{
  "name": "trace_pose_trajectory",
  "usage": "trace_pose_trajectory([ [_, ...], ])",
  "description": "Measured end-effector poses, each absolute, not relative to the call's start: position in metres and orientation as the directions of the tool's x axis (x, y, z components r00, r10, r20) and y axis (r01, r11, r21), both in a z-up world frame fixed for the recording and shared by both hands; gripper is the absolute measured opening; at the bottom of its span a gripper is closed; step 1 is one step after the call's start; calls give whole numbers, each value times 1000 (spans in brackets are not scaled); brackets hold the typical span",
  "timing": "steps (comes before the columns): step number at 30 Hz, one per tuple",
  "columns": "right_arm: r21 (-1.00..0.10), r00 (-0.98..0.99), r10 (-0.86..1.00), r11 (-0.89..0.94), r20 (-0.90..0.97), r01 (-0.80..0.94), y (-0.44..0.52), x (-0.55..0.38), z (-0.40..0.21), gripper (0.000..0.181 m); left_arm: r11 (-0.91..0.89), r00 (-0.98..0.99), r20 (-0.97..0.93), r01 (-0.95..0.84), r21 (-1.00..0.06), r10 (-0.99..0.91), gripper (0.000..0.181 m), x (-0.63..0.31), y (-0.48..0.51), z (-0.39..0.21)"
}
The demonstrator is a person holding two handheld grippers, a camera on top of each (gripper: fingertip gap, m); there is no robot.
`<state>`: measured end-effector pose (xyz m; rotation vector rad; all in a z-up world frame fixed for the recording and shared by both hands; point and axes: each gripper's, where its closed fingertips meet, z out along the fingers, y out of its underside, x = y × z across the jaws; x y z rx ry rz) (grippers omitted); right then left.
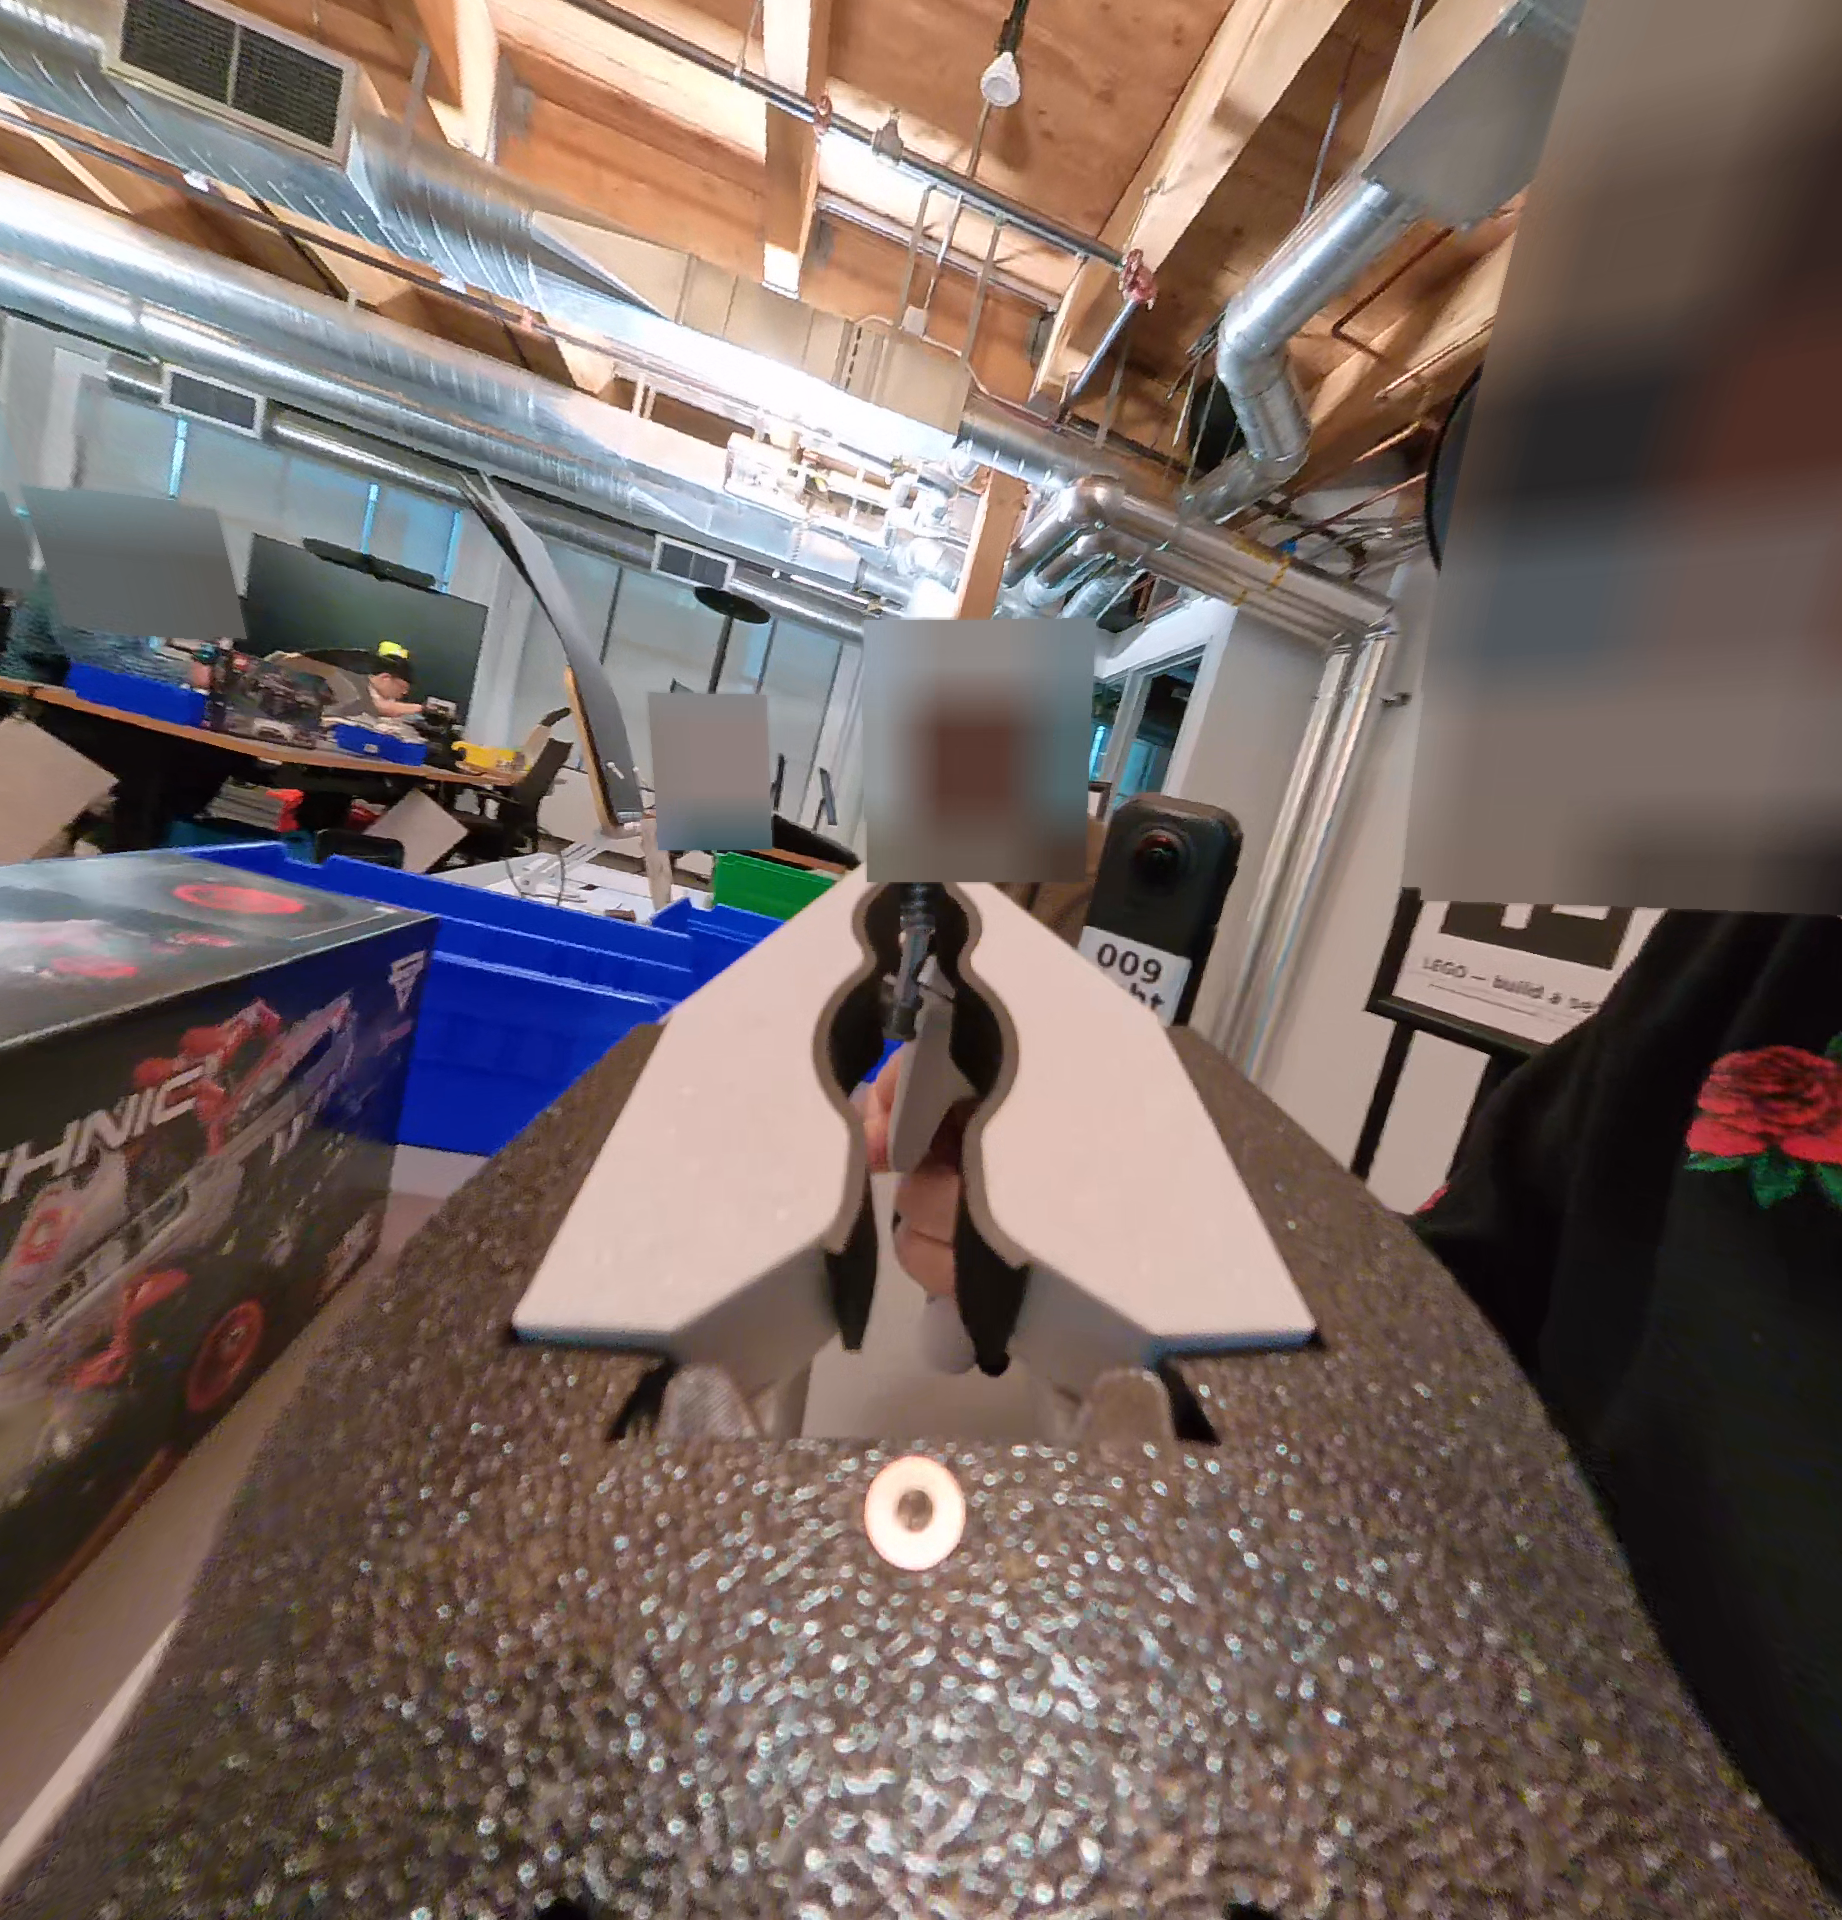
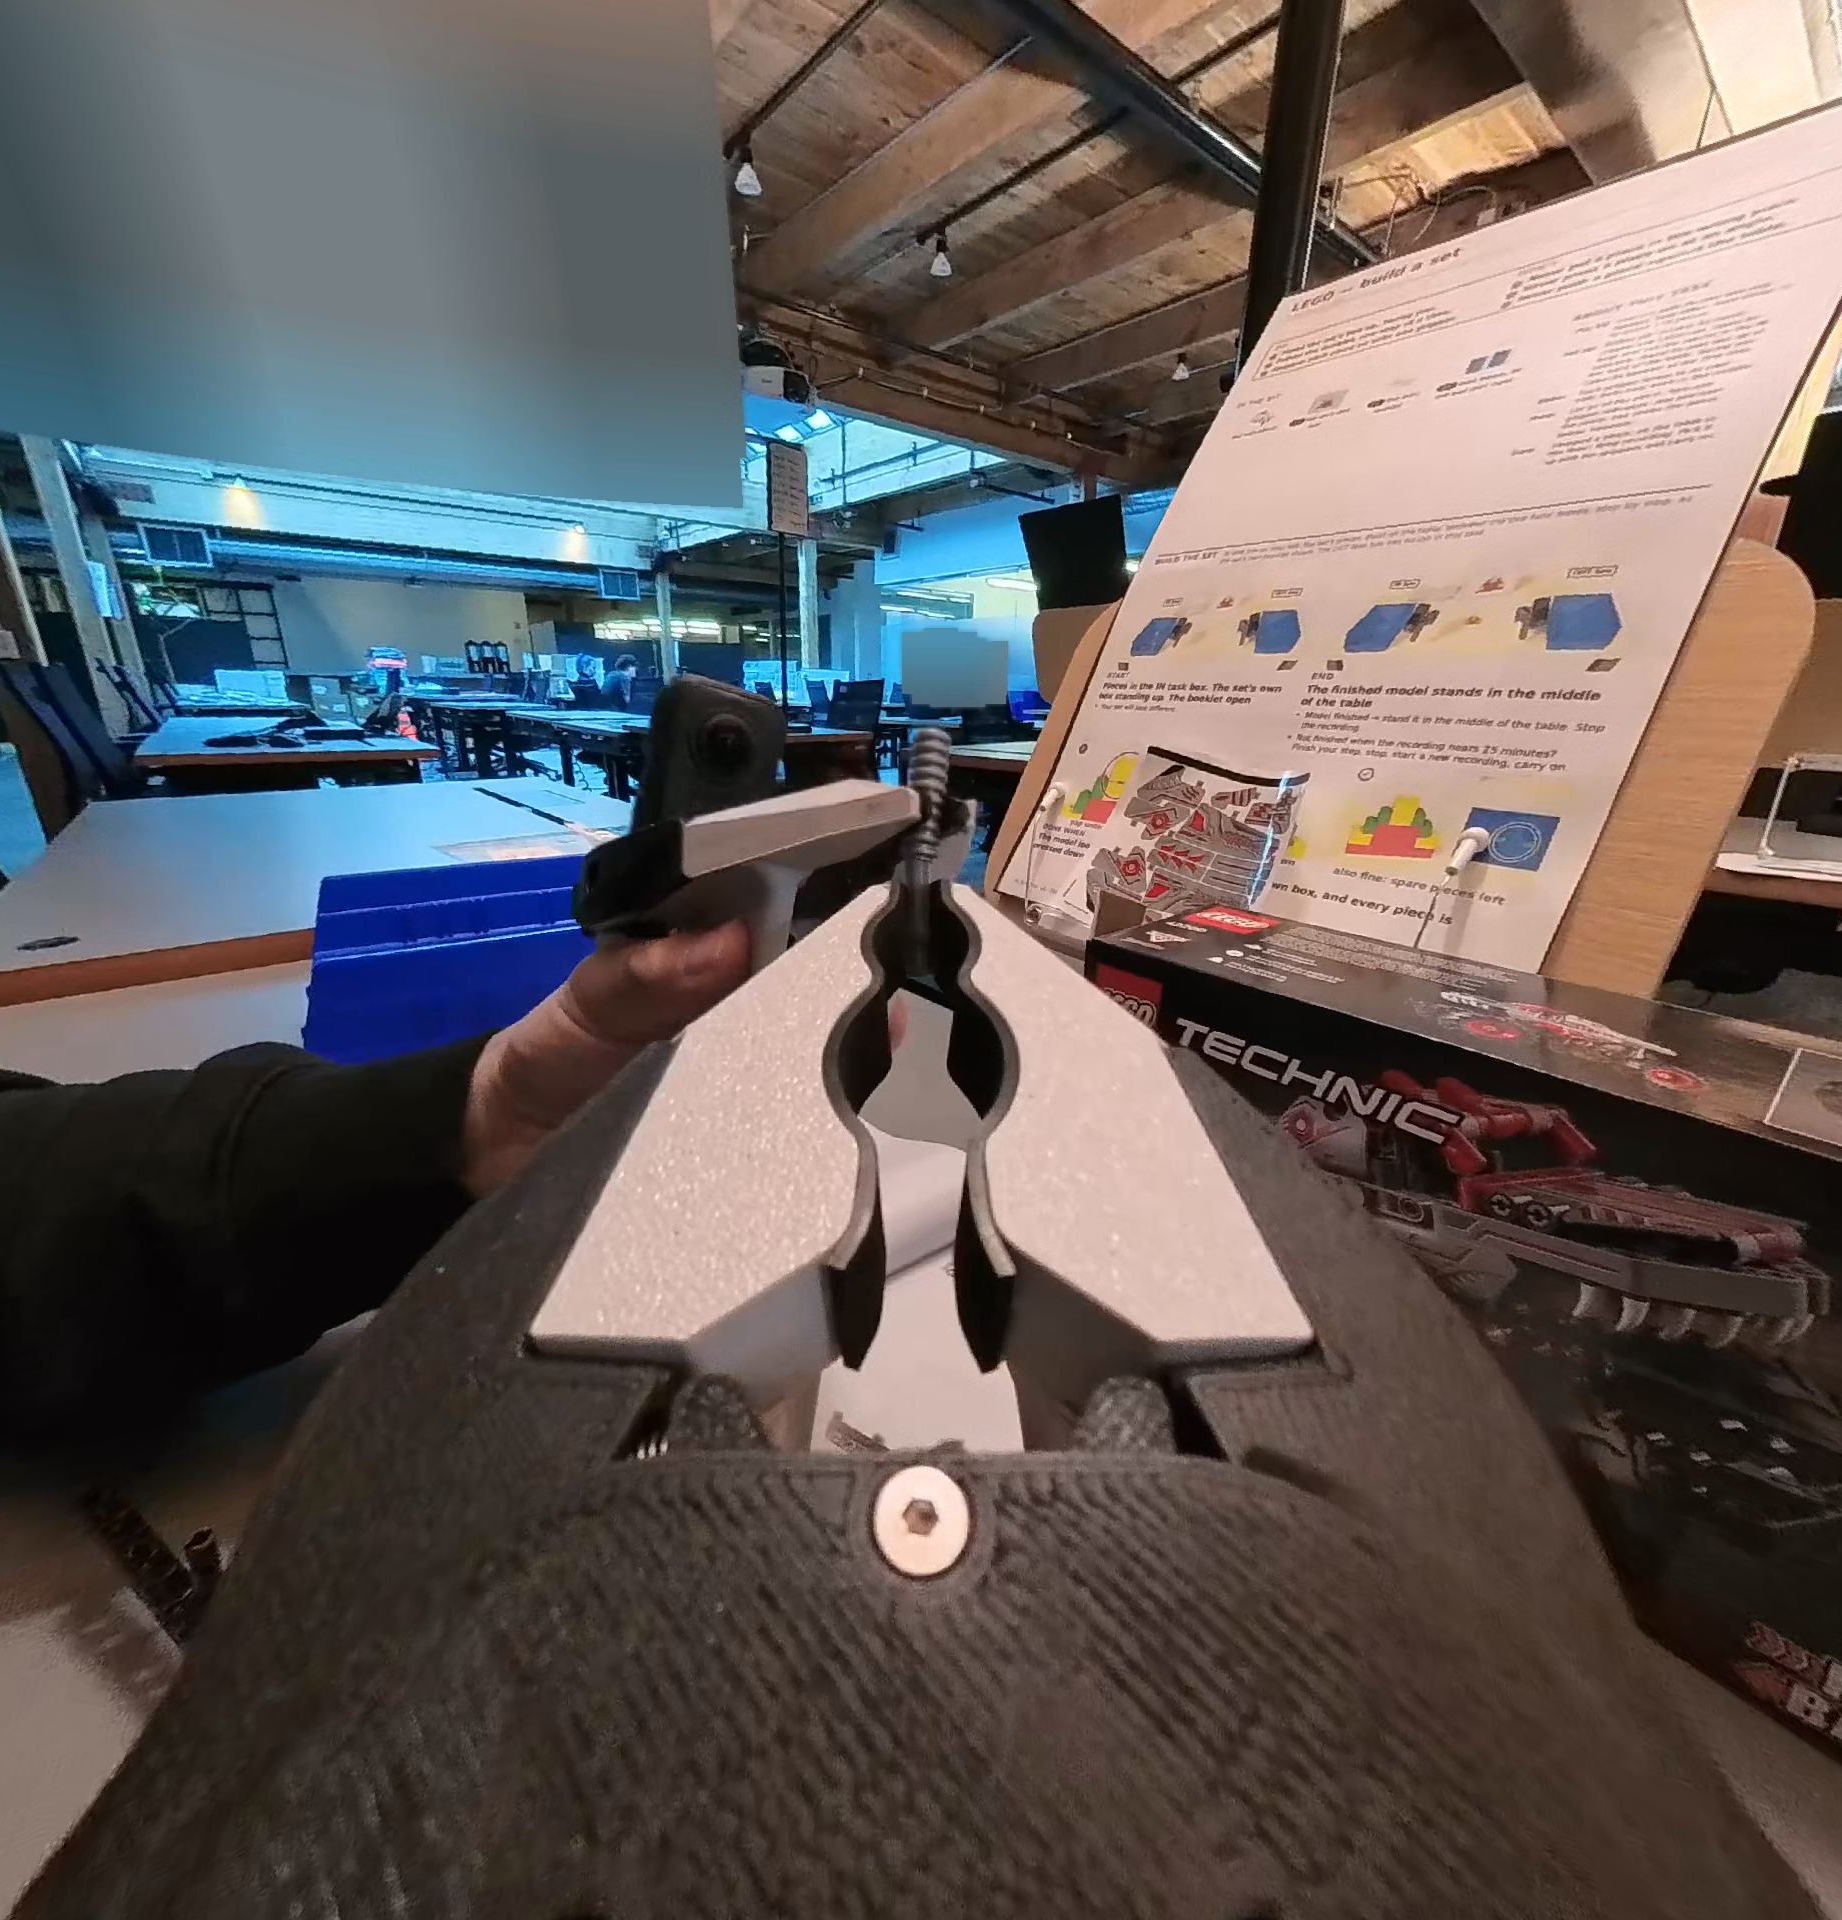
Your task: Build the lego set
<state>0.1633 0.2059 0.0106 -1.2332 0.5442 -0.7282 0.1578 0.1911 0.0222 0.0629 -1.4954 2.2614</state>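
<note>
A thin dark rod piece (image 2: pixel 925 894) with a ribbed grey upper end (image 2: pixel 932 764) is held up in the air between both grippers. My right gripper (image 2: pixel 922 920) is shut on its lower part. My left gripper (image 1: pixel 912 914) is shut on the same rod (image 1: pixel 906 977). In the right wrist view the left gripper (image 2: pixel 901 810) comes in from the left, its tip at the ribbed end, with the hand (image 2: pixel 605 1018) under it. In the left wrist view the right gripper (image 1: pixel 922 1091) shows edge-on just behind the rod.
The set's dark box (image 1: pixel 169 1143) lies on the table, also in the right wrist view (image 2: pixel 1519 1143). Blue bins (image 1: pixel 553 997) (image 2: pixel 439 935) stand behind. An instruction board (image 2: pixel 1416 623) with a sticker sheet (image 2: pixel 1197 831) leans at the right. Small dark parts (image 2: pixel 158 1569) lie at lower left. The grippers are tip to tip, or close to it.
</note>
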Motion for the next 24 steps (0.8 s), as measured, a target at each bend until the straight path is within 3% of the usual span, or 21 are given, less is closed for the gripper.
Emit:
trace_pose_trajectory([
  [6,-948,701,-703,290,-120,128,202,165,11,2,-357,-904,294,-397,-845,310,4,159,187,21],
  [11,-945,724,-675,310,-142,103,203,164,12,2,-269,-921,250,-333,-904,300,4,156,188,19],
  [24,-967,594,-798,62,101,247,203,170,5,5,-283,-905,320,-396,-873,279,3,164,187,17],
])
